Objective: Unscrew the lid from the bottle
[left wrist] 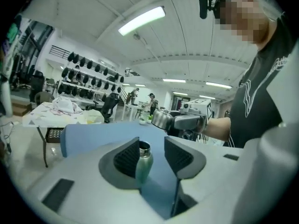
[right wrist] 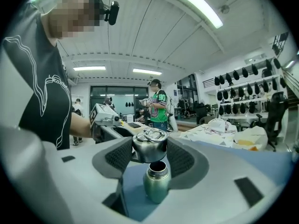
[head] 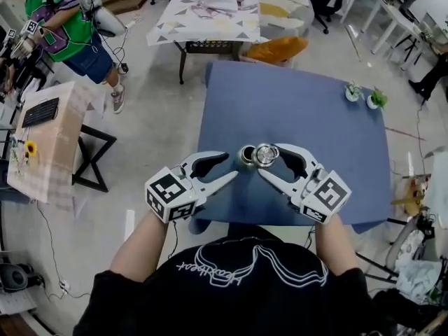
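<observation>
Head view: a green bottle (head: 247, 155) stands upright on the blue desk (head: 294, 110), toward the near edge. It is seen from straight above, so only its open mouth and shoulder show. The right tongs (head: 269, 159) clamp the steel lid (head: 266, 154) right beside that mouth; from here I cannot tell whether lid and bottle touch. The left tongs (head: 232, 166) hang just left of the bottle, apart from it, with nothing in them. Left gripper view: jaws stand part-way open and the pads are clear of the bottle, which stands beyond them with its base lost against the gripper body. Right gripper view: both pads press the lid's sides, ring handle on top. The lid is off the neck, and the open mouth shows below it.
</observation>
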### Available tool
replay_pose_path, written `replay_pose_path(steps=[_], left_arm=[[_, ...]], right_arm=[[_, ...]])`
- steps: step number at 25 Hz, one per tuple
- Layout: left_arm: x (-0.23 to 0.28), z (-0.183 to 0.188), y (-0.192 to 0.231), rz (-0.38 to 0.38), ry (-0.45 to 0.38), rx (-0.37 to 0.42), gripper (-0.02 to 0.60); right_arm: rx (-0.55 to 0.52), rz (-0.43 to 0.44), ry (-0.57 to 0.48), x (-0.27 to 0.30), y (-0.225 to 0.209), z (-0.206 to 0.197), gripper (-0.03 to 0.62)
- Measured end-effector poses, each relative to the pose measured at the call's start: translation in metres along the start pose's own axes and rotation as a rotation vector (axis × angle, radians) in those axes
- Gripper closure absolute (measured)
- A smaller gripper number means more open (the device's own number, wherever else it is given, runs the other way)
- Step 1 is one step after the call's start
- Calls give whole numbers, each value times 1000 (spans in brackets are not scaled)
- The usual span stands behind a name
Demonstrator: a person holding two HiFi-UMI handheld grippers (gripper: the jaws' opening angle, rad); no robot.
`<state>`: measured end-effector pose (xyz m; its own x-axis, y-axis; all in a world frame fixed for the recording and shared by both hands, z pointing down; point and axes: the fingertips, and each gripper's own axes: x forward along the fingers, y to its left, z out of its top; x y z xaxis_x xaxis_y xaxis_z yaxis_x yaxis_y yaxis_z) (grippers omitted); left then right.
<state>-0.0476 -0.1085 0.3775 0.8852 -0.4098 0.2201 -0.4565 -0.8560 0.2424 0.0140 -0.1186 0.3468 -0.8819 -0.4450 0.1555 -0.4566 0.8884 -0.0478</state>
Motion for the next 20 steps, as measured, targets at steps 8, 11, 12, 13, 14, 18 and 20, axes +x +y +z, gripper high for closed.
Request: replay_pose_path(steps=[8,11,12,13,14,18,20], left_arm=[[-44,39,-57,95,-202,-87,569],[-53,49,-76,92,-217,-79,575],[-56,51,-82,90,-216,-73,575],[-58,53,-88,89,-213,-68,575],[-60,54,-93,87,-211,-63,575],[-70,55,-118,70,-212,-27,575],[-72,52,-128,68,-206,-8,575]], right_arm=[[1,-122,-81,-40,55,22,361],[-11,-167,-96,-54,74,30,361],[-13,-182,-99,-59,80,32,361],[-14,-195,-105,-63,85,34,361],[-13,-207,-113,-67,90,37,361],[2,-241,-146,-79,111,45,361],[8,-247,-157,-84,119,46,361]])
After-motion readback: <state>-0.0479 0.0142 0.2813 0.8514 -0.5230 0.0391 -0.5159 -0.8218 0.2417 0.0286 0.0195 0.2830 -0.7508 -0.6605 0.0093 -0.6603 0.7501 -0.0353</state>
